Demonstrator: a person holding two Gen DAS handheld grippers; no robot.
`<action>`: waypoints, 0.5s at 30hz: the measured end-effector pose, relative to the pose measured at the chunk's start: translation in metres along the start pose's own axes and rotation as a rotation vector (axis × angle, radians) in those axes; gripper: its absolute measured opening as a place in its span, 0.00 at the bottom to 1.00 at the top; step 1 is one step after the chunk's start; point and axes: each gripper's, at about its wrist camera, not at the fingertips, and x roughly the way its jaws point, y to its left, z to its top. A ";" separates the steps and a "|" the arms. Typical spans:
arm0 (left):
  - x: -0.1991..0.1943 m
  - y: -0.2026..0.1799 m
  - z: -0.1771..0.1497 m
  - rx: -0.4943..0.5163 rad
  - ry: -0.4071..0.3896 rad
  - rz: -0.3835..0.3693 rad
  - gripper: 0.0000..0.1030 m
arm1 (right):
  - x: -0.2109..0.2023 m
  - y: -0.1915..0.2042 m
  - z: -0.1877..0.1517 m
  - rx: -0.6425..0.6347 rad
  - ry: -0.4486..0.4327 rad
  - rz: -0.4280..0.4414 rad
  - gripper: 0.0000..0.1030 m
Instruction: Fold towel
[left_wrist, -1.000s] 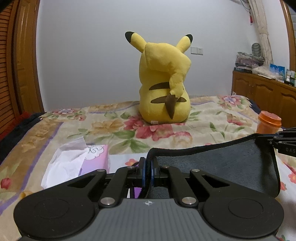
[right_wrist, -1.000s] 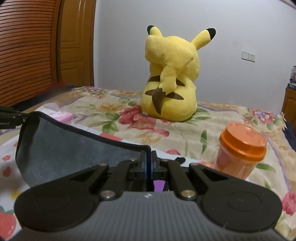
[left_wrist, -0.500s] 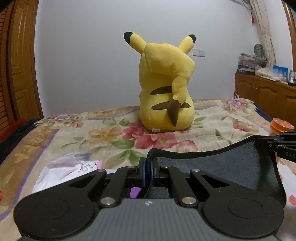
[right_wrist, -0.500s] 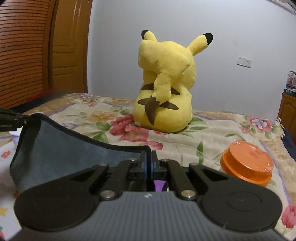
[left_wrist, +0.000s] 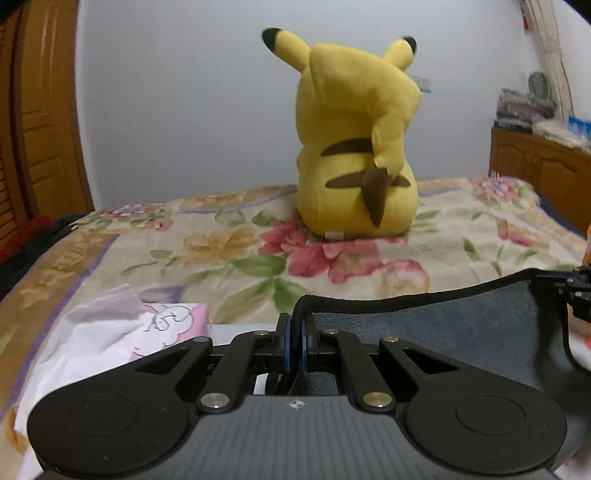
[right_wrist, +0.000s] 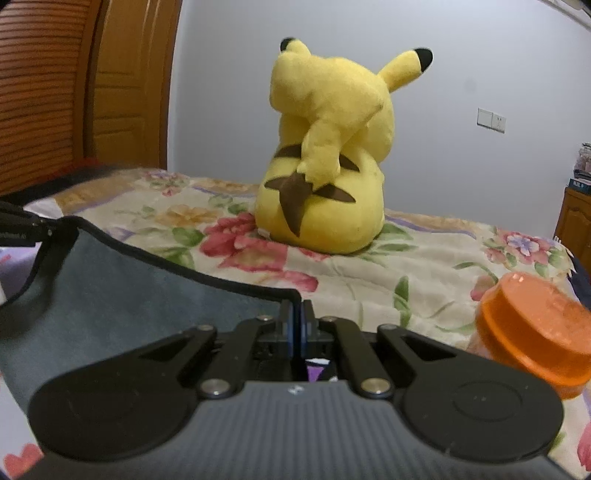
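A dark grey towel with a black hem (left_wrist: 443, 325) hangs stretched between my two grippers above the bed. My left gripper (left_wrist: 295, 332) is shut on the towel's left corner. My right gripper (right_wrist: 296, 325) is shut on its right corner, and the towel (right_wrist: 129, 295) spreads away to the left in that view. The right gripper's tip shows at the right edge of the left wrist view (left_wrist: 576, 288); the left gripper's tip shows at the left edge of the right wrist view (right_wrist: 22, 229). The towel's lower part is hidden behind the gripper bodies.
A yellow Pikachu plush (left_wrist: 354, 147) sits on the floral bedspread (left_wrist: 221, 251) beyond the towel. A pink tissue box (left_wrist: 147, 328) lies at the left. An orange-lidded jar (right_wrist: 532, 325) stands at the right. Wooden doors (right_wrist: 74, 92) left, a wooden cabinet (left_wrist: 535, 166) right.
Both grippers have carried the towel forward toward the plush, which looks larger. Both have tipped down a little since half a second ago. The grips are unchanged.
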 end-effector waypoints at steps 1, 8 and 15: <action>0.004 -0.003 -0.001 0.014 0.006 0.000 0.09 | 0.003 0.000 -0.003 -0.002 0.008 -0.003 0.04; 0.022 -0.010 -0.010 0.045 0.050 -0.003 0.09 | 0.015 0.000 -0.018 0.002 0.055 -0.010 0.04; 0.023 -0.010 -0.020 0.042 0.091 0.000 0.24 | 0.015 0.002 -0.024 -0.011 0.104 -0.028 0.15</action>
